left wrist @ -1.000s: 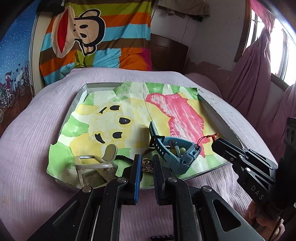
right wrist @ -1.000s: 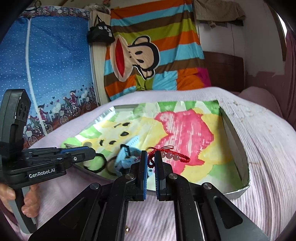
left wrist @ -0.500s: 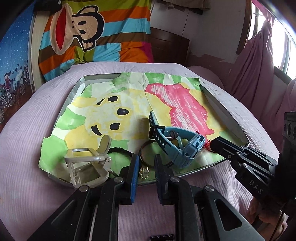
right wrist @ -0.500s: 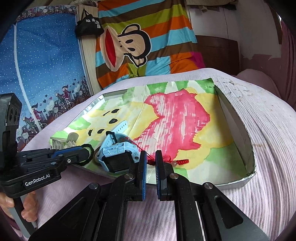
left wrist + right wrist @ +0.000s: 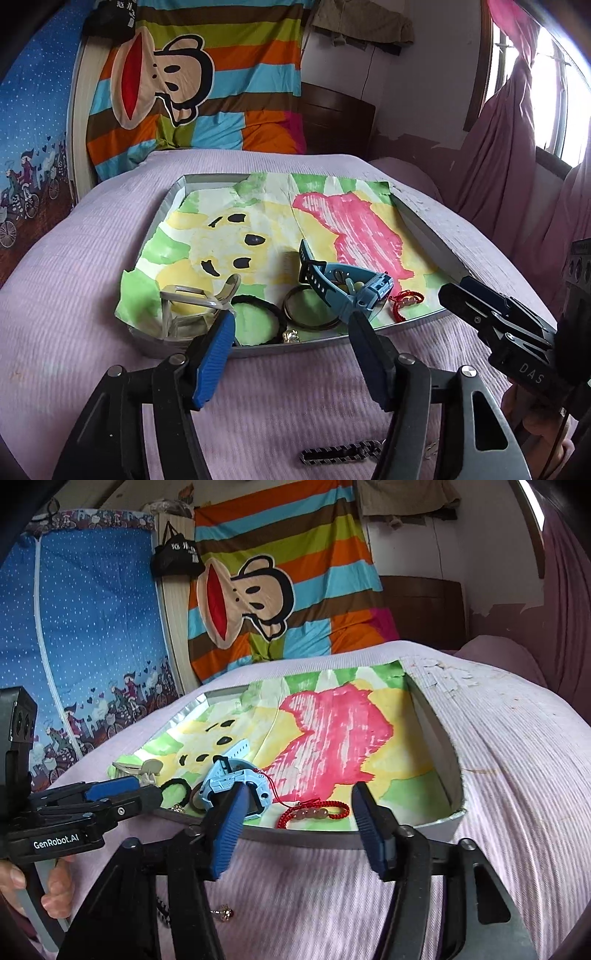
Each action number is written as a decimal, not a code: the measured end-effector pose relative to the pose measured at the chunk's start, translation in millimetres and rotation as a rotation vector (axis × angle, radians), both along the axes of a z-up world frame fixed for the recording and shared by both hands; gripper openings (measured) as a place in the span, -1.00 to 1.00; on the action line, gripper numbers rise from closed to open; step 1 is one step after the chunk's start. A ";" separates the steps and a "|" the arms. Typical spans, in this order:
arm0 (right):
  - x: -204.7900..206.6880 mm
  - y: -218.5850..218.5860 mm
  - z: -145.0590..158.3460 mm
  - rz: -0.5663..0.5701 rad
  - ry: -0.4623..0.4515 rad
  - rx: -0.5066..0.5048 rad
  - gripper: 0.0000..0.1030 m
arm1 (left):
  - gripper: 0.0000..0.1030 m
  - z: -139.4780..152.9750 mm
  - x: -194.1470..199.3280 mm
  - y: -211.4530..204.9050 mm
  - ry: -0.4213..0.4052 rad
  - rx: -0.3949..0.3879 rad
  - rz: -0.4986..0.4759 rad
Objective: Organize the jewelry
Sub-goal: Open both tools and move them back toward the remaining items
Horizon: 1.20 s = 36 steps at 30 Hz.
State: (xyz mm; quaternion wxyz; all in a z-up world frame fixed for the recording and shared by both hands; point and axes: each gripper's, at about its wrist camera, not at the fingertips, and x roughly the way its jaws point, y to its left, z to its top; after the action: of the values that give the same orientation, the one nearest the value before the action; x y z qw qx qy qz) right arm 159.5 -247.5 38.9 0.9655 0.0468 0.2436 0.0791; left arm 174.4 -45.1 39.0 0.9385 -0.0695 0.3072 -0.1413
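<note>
Black w/ blue pads, left hand-held gripper (image 5: 290, 328) is spread wide & holds nothing, just short of the tray's near rim. Right hand-held gripper (image 5: 295, 805) is spread wide too, empty, at the same rim further right. Lilac bedspread (image 5: 74, 277) lies under both; a black-and-white patterned strip (image 5: 340, 452) and a small gold stud (image 5: 224, 912) sit on it, outside the tray.

Grey tray (image 5: 295, 347), lined w/ painted paper (image 5: 332, 229), carries the jewelry near its front edge: clear hair claw (image 5: 192, 306) at left, then black hair tie (image 5: 258, 314), small gold charm (image 5: 291, 335), brown bangle (image 5: 306, 310) w/ blue watch (image 5: 347, 288) lying across it, and red cord bracelet (image 5: 317, 814) w/ beads at right.

Striped monkey blanket (image 5: 192, 81) hangs beyond the bed.
</note>
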 end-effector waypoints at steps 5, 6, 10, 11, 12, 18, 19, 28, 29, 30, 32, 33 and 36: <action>-23.5 -8.1 4.8 -0.009 -0.055 0.037 0.79 | 1.00 6.9 -27.0 11.7 -0.112 -0.011 0.055; -29.0 -9.3 5.5 -0.012 -0.067 0.043 0.90 | 1.00 8.5 -33.0 14.1 -0.136 -0.016 0.056; -49.3 -15.0 6.3 -0.020 -0.107 0.076 0.98 | 1.00 9.4 -46.8 21.8 -0.155 -0.033 0.061; -54.1 -16.3 6.1 -0.022 -0.112 0.085 0.98 | 1.00 9.3 -50.2 23.2 -0.159 -0.033 0.060; -58.7 -16.8 5.9 -0.023 -0.117 0.090 0.98 | 1.00 8.9 -53.2 25.2 -0.163 -0.034 0.058; -89.2 -19.2 2.8 -0.029 -0.139 0.103 0.98 | 1.00 3.0 -74.2 28.1 -0.206 -0.013 0.052; -93.5 -20.0 1.4 -0.028 -0.139 0.106 0.98 | 1.00 2.0 -77.1 27.9 -0.210 -0.007 0.054; -117.5 -21.5 -1.5 -0.043 -0.134 0.075 0.98 | 1.00 -4.8 -94.8 24.0 -0.231 0.037 0.037; -118.7 -20.6 -2.2 -0.040 -0.124 0.065 0.98 | 1.00 -5.3 -95.3 24.1 -0.229 0.040 0.033; -120.6 -20.2 -3.1 -0.035 -0.117 0.056 0.98 | 1.00 -6.1 -95.9 23.9 -0.227 0.043 0.028; -122.7 -19.0 -4.8 -0.027 -0.106 0.035 0.98 | 1.00 -8.8 -97.6 24.3 -0.218 0.049 0.020; -122.9 -18.4 -6.1 -0.024 -0.098 0.021 0.98 | 1.00 -10.2 -97.8 25.2 -0.213 0.051 0.020; -125.6 -18.1 -9.6 -0.020 -0.087 0.002 0.98 | 1.00 -14.1 -98.9 28.4 -0.198 0.051 0.027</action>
State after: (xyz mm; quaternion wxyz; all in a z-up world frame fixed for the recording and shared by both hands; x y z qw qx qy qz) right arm 33.9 -265.6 29.3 0.9758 0.0466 0.2011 0.0718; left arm 75.5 -16.7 24.9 0.9676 -0.0355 0.2153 -0.1267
